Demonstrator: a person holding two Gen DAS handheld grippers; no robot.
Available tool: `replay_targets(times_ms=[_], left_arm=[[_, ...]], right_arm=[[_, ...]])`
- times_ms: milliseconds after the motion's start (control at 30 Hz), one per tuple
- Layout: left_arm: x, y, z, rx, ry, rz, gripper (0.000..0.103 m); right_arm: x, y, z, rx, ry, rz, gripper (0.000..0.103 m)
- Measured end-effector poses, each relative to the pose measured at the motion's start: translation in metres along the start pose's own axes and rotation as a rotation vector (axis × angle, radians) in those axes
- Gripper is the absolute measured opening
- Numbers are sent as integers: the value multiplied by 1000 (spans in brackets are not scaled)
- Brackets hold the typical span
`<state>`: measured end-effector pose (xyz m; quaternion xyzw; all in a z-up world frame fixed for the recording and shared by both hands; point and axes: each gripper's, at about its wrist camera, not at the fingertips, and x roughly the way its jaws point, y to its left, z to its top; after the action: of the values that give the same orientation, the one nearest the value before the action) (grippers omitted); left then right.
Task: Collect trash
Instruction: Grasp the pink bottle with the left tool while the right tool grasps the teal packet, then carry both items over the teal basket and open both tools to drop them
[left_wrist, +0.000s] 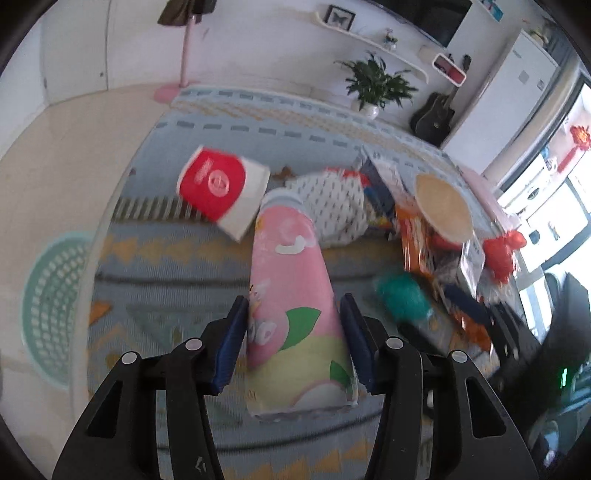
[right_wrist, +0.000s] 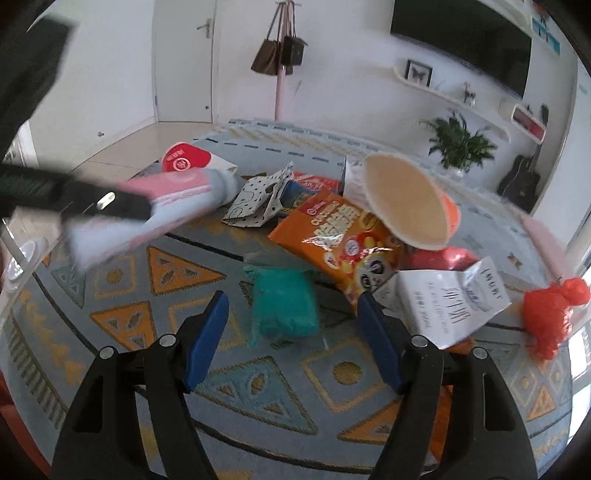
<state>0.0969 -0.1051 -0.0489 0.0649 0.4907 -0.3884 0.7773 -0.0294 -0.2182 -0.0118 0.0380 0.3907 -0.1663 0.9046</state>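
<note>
The left gripper (left_wrist: 293, 325) clamps a pink bottle (left_wrist: 291, 295); beyond its jaws lies a red paper cup (left_wrist: 221, 188). The right gripper (right_wrist: 291, 325) gapes wide around a teal wad (right_wrist: 284, 306); past it an orange snack bag (right_wrist: 340, 240). All lies on a glass tabletop (right_wrist: 258, 406) over a patterned rug.

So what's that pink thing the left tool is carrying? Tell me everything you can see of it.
The pink bottle is a tall, tube-like container wrapped in a glossy printed label: pink with green leaves, a pale yellow band and cartoon figures. Its far end narrows to a greyish-white neck. The left tool is shut on its lower body, one blue finger on each side, holding it lifted above the patterned rug. From the right wrist view it points out sideways, blurred.
</note>
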Motion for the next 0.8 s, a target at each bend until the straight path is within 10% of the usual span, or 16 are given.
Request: replay_targets(times_ms=[400, 533, 600, 800], left_arm=[[35, 1, -2, 37, 54, 40, 64], [43, -2, -4, 26, 66, 37, 47], [40, -8, -7, 64, 49, 87, 47], [3, -8, -12, 50, -26, 83, 47]], right_arm=[[26, -10, 6, 95, 91, 37, 68], [26, -7, 5, 85, 88, 19, 67], [25, -6, 3, 79, 86, 16, 41], [20, 6, 1, -1, 77, 81, 36]])
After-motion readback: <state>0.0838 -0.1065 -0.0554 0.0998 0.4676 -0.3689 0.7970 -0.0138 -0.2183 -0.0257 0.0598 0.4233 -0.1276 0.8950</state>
